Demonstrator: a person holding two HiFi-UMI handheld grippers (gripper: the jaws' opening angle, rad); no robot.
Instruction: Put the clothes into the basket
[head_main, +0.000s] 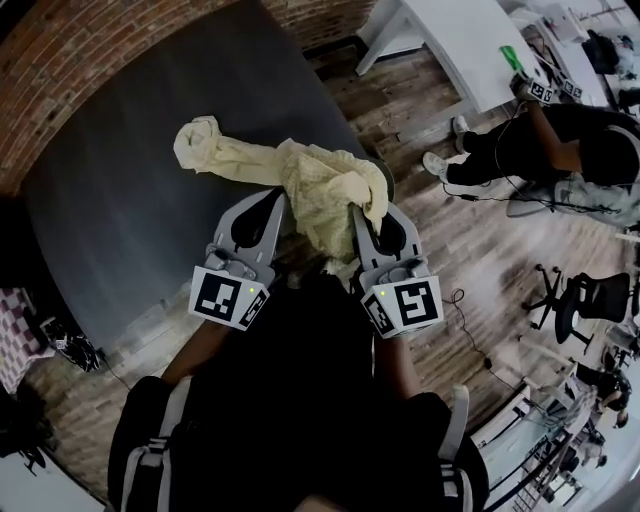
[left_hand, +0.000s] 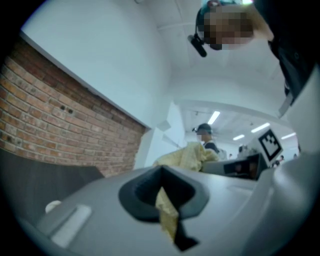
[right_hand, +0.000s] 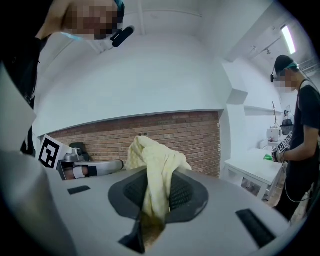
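Jaws of my left gripper (head_main: 277, 198) and right gripper (head_main: 358, 212) both clamp pale yellow crumpled cloth garment (head_main: 300, 172); left's thin edge-bite may slip under the load hanging ahead.

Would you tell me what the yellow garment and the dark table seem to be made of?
The garment looks like soft, thin cloth, pale yellow and matte, perhaps cotton: it crumples and hangs in loose folds. The table looks hard and smooth, dark grey with a faint sheen, perhaps laminate; the exact material stays open.
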